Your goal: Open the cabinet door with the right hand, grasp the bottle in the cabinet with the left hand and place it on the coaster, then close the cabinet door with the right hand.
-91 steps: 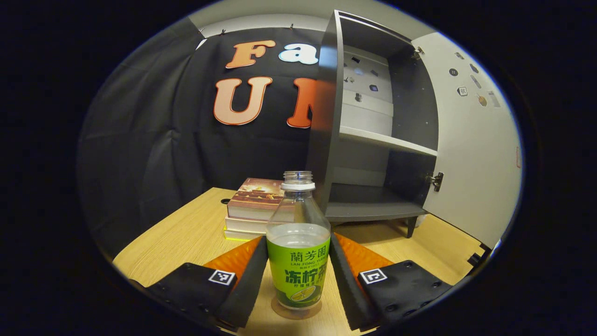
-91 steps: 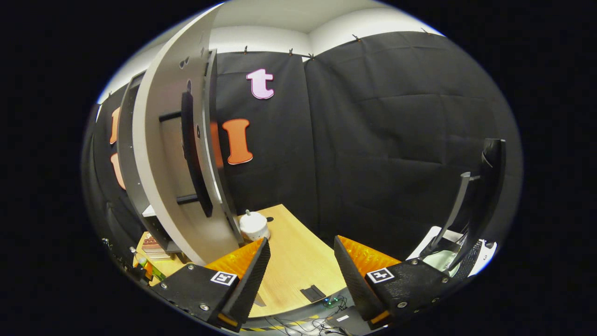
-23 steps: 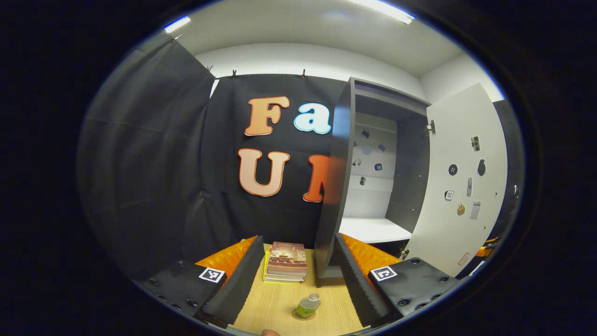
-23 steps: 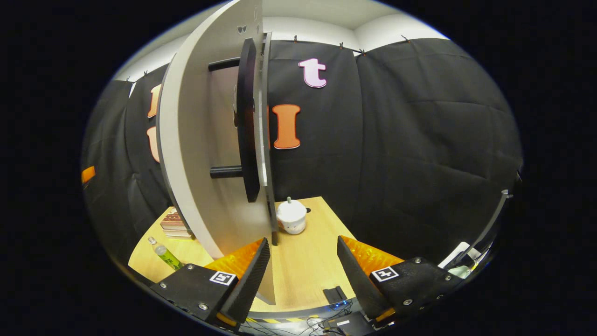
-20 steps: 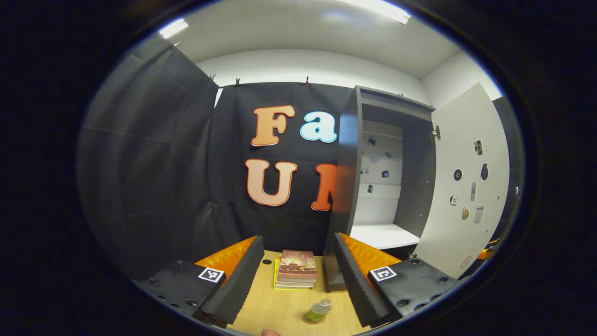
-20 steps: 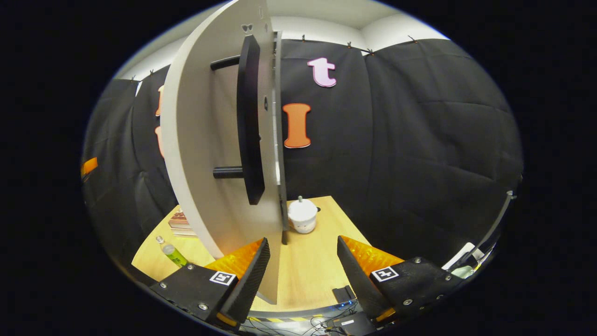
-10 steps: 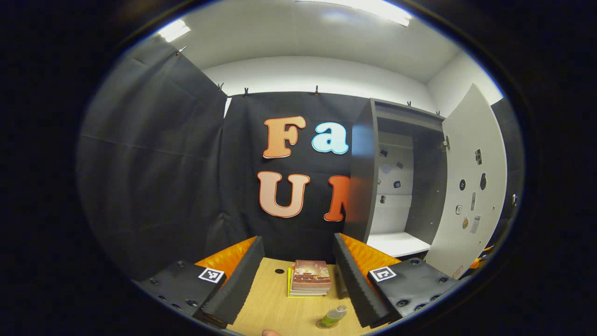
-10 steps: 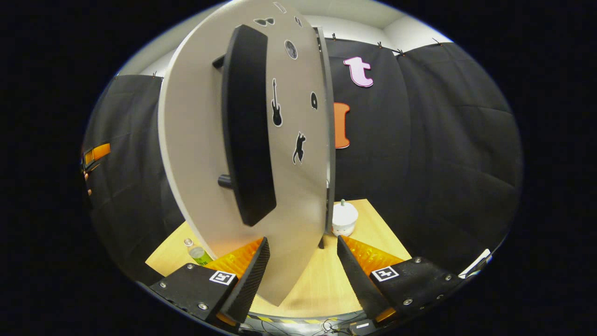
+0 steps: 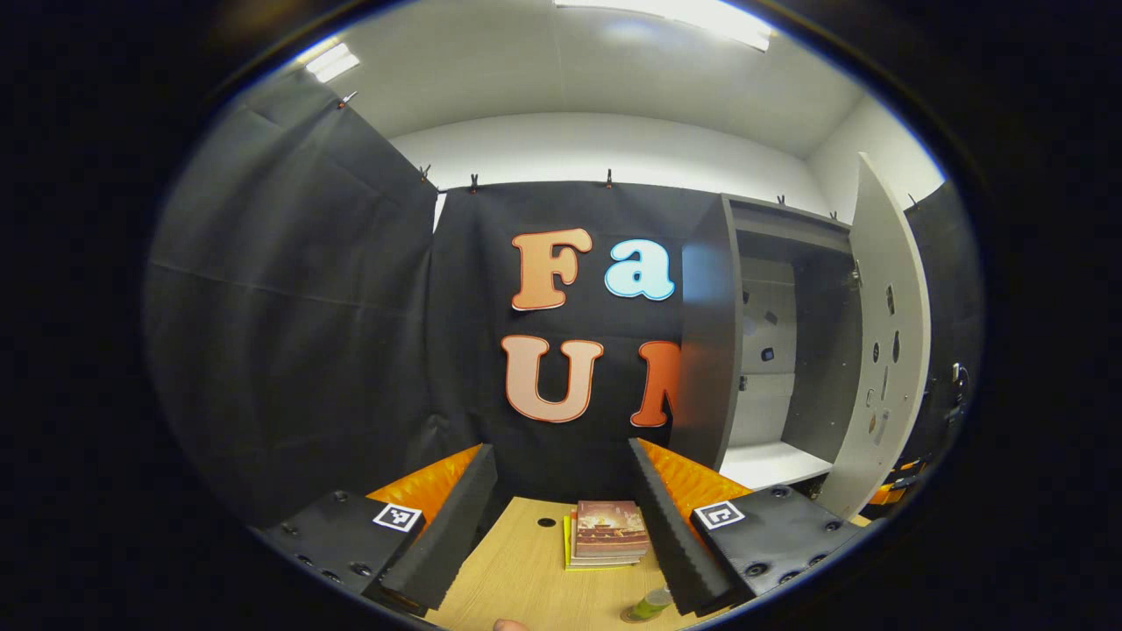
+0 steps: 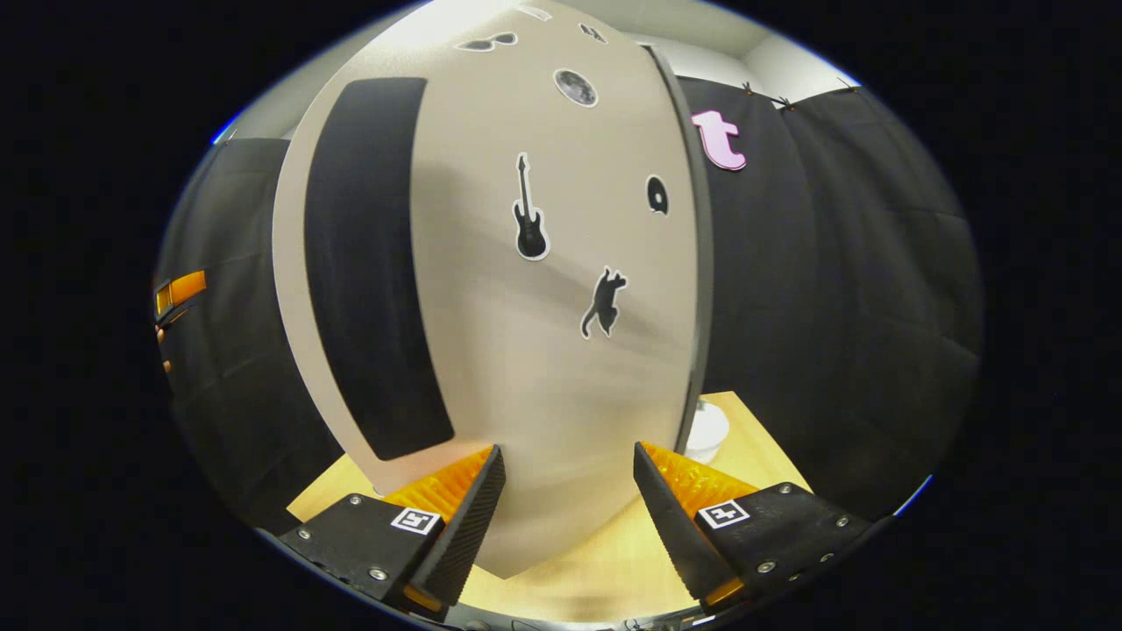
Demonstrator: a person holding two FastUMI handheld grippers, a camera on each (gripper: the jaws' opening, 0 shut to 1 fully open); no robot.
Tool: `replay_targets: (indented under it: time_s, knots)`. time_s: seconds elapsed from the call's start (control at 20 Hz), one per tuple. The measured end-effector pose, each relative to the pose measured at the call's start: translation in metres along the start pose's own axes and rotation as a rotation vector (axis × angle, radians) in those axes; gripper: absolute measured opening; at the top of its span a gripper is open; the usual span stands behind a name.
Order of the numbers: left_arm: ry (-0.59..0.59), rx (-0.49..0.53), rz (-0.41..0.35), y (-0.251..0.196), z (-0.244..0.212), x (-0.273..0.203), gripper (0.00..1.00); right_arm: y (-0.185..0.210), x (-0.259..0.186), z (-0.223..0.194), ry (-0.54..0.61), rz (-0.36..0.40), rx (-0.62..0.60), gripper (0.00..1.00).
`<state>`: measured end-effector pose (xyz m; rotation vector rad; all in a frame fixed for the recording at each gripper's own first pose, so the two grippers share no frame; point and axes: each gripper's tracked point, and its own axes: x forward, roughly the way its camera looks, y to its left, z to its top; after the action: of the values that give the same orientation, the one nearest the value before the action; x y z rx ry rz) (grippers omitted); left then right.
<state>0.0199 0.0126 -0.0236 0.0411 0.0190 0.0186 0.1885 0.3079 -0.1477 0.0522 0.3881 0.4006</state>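
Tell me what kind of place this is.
Likely a staged recording booth, not a home: black cloth walls clipped up around a wooden table with a small cabinet, books and a bottle.

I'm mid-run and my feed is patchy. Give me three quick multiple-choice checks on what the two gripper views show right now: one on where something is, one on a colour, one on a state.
1. Where is the bottle?
A. On the cabinet shelf
B. On the table, in front of the stack of books
C. Between the left gripper's fingers

2. What colour is the cabinet door's handle?
A. Black
B. Orange
C. White

3. What state is the cabinet door in?
A. Fully shut
B. Partly open
C. Taken off its hinges

Answers:
1 B: in the left gripper view the bottle stands low on the wooden table, nearer than the stack of books, while the open left gripper holds nothing.
2 A: the right gripper view shows a long black bar on the pale door.
3 B: the left gripper view shows the door standing away from the cabinet, with the inside visible; the open right gripper is close to its face.
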Motion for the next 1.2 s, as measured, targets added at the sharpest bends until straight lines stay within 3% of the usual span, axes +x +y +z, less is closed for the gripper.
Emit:
replay_targets:
  time_s: [0.3, 0.55, 1.2]
  knots:
    - [0.000, 0.001, 0.017, 0.026, -0.004, 0.014, 0.97, 0.016, 0.028, 0.015, -0.052, 0.041, -0.015, 0.93]
    - [0.001, 0.004, 0.044, 0.054, -0.006, 0.021, 0.94, 0.023, 0.033, 0.019, -0.064, 0.016, -0.054, 0.92]
    - [0.016, 0.031, 0.052, 0.086, -0.014, 0.039, 0.94, 0.027, 0.067, 0.022, -0.077, -0.074, 0.024, 0.92]
